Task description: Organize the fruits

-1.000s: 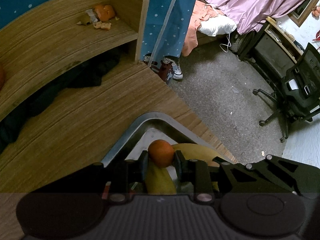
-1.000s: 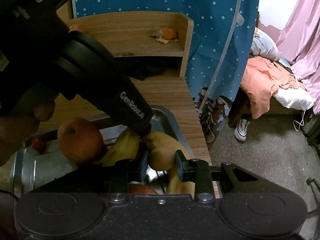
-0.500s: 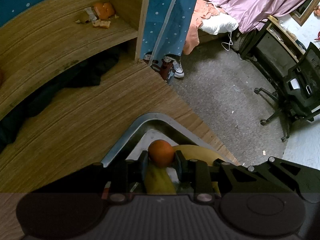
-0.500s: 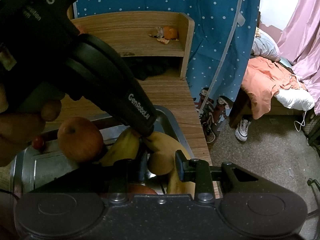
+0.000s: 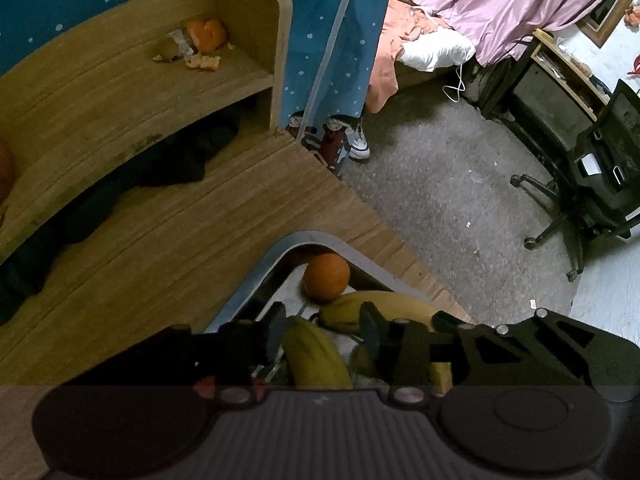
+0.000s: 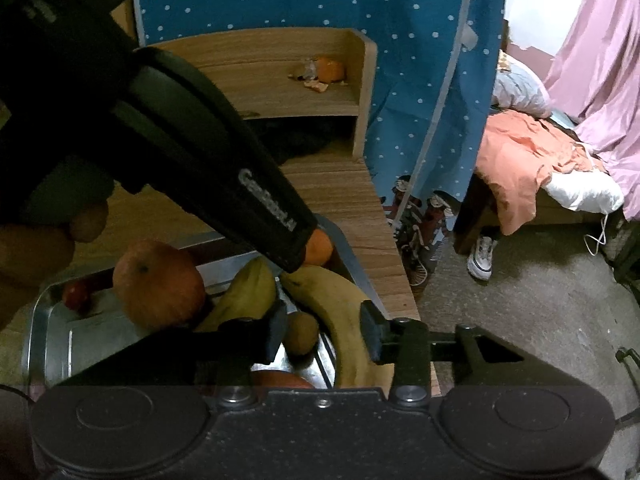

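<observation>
A metal tray (image 6: 40, 332) sits on a wooden desk (image 5: 160, 248), holding fruit. The left gripper (image 5: 322, 330) now has its jaws spread wide and empty; half a second ago they clamped a small orange (image 5: 326, 277), which now lies free in the tray's far corner, touching a banana (image 5: 376, 310). The right gripper (image 6: 323, 330) has also opened: the small brown fruit (image 6: 303, 332) it pinched a second ago now rests loose in the tray between its fingers, beside a second banana (image 6: 244, 296) and near a large apple (image 6: 158, 284). A small red fruit (image 6: 76, 295) lies at the tray's left. On the far shelf (image 5: 100, 80) sits orange peel (image 5: 204, 36).
</observation>
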Demonstrator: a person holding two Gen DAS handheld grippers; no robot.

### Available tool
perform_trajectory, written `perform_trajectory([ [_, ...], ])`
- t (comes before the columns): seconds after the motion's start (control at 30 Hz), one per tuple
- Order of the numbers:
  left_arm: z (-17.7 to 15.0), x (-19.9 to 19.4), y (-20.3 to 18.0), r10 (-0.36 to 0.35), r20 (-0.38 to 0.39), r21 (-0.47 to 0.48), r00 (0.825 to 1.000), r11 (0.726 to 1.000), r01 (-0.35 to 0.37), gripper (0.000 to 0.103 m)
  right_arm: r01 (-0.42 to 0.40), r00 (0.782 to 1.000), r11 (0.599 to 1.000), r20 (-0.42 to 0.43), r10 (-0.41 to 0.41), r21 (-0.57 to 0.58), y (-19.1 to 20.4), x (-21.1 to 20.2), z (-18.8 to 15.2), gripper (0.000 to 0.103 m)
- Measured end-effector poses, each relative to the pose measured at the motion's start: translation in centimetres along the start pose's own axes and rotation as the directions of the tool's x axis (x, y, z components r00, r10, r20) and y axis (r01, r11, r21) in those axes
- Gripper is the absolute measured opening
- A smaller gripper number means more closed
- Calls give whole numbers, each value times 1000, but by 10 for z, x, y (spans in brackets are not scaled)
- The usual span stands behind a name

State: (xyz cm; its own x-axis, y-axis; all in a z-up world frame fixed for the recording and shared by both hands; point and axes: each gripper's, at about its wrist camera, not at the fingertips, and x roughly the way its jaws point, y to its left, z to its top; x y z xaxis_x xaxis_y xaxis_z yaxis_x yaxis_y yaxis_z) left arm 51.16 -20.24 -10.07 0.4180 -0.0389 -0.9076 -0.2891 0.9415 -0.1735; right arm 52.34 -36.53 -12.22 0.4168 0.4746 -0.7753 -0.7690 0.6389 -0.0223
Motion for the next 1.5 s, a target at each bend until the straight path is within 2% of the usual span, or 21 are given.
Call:
perform_trajectory([
  [0.13,0,-7,4,-1,17,2,1000,1000,1,60,19,1000,1000,12,-20,16,-1,-5,-1,51],
  [0.3,0,-18,10,-4,43,2,999,1000,4,68,45,999,999,24,-45,31,3,-11,0,60],
  [0.37,-1,-22,13,-8,55,-2,998,1000,8,78,54,998,998,29,-56,36,7,-14,0,65],
  [0.53,-6,-34,23,-14,82,2,996,1000,14,87,84,995,995,46,-86,52,17,-24,0,78],
  [0.67,-11,-43,34,-18,106,7,994,1000,18,95,123,990,990,60,-127,70,26,-31,2,85],
  [0.9,-23,-66,59,-5,141,-25,990,1000,9,101,171,979,980,91,-181,101,46,-44,9,102],
  [1.2,-45,-102,97,21,170,-52,985,999,-13,103,223,964,964,116,-240,143,83,-63,14,102],
  [1.5,-77,-142,131,3,214,-47,977,999,8,103,287,940,945,143,-310,160,137,-99,9,102],
])
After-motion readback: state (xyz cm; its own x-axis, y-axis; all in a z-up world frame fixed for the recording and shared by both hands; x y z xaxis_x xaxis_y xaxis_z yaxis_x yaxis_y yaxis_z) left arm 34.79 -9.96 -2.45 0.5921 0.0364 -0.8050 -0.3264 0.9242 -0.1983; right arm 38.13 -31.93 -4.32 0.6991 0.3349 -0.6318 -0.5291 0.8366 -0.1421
